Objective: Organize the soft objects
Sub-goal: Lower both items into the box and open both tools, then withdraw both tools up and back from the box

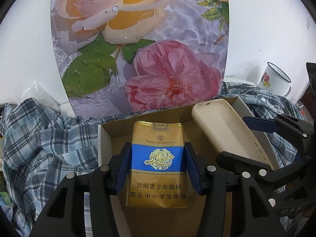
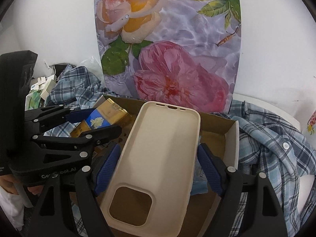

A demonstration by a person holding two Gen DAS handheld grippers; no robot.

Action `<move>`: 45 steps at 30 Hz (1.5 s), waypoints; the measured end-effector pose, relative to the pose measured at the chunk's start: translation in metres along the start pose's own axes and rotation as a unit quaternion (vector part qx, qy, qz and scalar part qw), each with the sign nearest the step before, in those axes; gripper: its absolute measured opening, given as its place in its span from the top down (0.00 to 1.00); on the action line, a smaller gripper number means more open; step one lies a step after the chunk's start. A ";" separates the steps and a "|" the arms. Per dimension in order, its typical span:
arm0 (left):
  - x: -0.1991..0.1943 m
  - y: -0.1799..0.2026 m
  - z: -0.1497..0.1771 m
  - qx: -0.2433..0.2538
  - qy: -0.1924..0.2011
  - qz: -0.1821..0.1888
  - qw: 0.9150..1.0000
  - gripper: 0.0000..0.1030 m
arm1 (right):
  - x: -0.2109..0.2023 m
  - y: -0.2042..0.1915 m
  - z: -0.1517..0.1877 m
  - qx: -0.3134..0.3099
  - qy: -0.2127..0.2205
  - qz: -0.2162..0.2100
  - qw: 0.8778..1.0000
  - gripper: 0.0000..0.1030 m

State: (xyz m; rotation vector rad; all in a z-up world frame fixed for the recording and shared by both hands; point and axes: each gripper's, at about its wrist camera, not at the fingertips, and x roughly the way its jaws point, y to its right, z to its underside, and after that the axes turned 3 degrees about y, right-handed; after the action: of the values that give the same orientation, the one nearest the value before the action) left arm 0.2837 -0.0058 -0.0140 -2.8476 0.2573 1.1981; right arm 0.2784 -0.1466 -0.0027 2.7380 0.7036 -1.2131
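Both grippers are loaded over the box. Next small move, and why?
Probably lower a little further, then release. The left gripper clamps the cigarette pack and the right gripper clamps the phone case, both over the open cardboard box, apparently not yet resting on its floor.

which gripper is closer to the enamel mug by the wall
Right. The right gripper, holding the phone case, sits on the enamel mug side; the left gripper is farther.

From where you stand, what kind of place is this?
Probably a home tabletop used for tidying: a rumpled plaid shirt lies around a cardboard box, an enamel mug stands nearby, and a floral board leans on the white wall.
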 end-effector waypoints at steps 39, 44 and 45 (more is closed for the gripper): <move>-0.075 -0.010 -0.022 -0.014 0.105 -0.021 0.994 0.00 | -0.083 -0.013 -0.031 -0.026 0.103 0.039 0.994 0.00; -0.094 -0.006 -0.025 -0.008 0.123 -0.019 0.992 0.00 | -0.103 -0.023 -0.035 -0.039 0.122 0.042 0.991 0.00; -0.098 -0.006 -0.025 -0.007 0.126 -0.017 0.992 0.00 | -0.106 -0.024 -0.036 -0.039 0.127 0.042 0.990 0.00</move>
State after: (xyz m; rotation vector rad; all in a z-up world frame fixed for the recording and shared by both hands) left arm 0.2353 0.0104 0.0731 -3.0002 0.2064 0.8365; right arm 0.2302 -0.1571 0.1008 2.8516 0.6331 -0.8110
